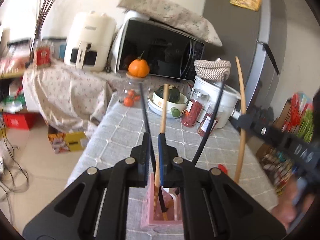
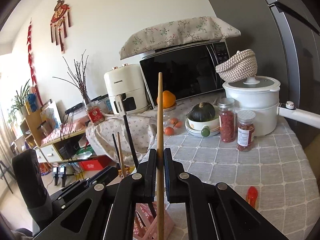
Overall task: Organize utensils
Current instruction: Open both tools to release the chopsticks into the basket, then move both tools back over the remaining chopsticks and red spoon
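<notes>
A pink utensil holder (image 1: 160, 218) stands on the grey checked tablecloth (image 1: 124, 140), right under my left gripper (image 1: 154, 135). My left gripper is shut on a wooden chopstick (image 1: 164, 108) and a black chopstick (image 1: 144, 108) that stand in the holder. A second black chopstick (image 1: 212, 118) leans out of the holder to the right. My right gripper (image 2: 160, 151) is shut on another wooden chopstick (image 2: 160, 120), held upright over the holder (image 2: 144, 226). It also shows in the left wrist view (image 1: 241, 112). A red spoon (image 2: 251, 195) lies on the cloth.
At the back of the table stand a white cooking pot (image 2: 254, 108) with a woven basket on top, two jars of red berries (image 2: 227, 120), stacked bowls holding a green squash (image 2: 202, 110), a microwave (image 2: 184, 74) and a white air fryer (image 2: 125, 90). The table edge drops off at the left.
</notes>
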### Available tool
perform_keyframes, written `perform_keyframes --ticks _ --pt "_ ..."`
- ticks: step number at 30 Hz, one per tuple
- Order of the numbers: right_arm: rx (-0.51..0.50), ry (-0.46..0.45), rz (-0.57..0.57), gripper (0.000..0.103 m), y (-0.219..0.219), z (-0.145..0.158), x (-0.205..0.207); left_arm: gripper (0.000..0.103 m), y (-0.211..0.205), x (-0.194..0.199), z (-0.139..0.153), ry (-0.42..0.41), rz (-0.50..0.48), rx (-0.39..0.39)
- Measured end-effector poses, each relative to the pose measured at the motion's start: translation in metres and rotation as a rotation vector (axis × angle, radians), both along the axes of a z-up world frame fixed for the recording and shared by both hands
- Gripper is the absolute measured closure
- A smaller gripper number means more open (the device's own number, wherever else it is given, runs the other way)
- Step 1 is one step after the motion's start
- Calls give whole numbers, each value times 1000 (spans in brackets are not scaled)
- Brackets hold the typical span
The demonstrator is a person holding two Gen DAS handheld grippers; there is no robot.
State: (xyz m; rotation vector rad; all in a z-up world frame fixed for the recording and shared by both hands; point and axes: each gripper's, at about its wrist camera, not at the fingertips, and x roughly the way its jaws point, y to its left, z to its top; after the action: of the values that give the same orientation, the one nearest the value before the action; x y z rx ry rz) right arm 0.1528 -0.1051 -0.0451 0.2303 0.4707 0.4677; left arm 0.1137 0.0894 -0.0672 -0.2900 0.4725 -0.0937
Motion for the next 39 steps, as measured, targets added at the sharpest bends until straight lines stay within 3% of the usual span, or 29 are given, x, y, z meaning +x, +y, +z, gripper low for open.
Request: perform_keyframes --ticks 2,5,9,11,14,21,25,28,31,34,37,39 --pt "13 8 -15 96 -2 -1 3 86 14 -3 6 9 12 -84" --pt "97 26 -45 96 -12 -2 8 69 26 -3 10 43 38 -122" --pt "220 24 -109 96 -18 -3 14 68 39 8 0 168 59 -231" --pt "262 10 -141 96 -17 -4 17 68 41 11 -3 221 71 -226" --pt "220 -21 -153 96 -2 -9 18 65 43 13 -6 284 82 -197" --pt "105 -15 -85 95 24 -25 15 64 56 20 -19 401 86 -255" --pt "91 85 -14 81 25 -32 16 64 57 24 -25 452 74 -295" --pt "114 110 -26 74 16 -33 18 64 54 26 -28 477 57 -315" --pt "205 167 -58 67 -5 -36 27 63 56 27 -29 491 45 -349" --pt "275 289 -84 66 -24 -49 43 61 70 34 -39 536 53 -448" --pt "318 397 -107 65 -39 -66 52 57 93 56 -63 633 71 -597" --pt "342 450 -113 65 -47 -72 56 57 103 84 -83 709 4 -696"
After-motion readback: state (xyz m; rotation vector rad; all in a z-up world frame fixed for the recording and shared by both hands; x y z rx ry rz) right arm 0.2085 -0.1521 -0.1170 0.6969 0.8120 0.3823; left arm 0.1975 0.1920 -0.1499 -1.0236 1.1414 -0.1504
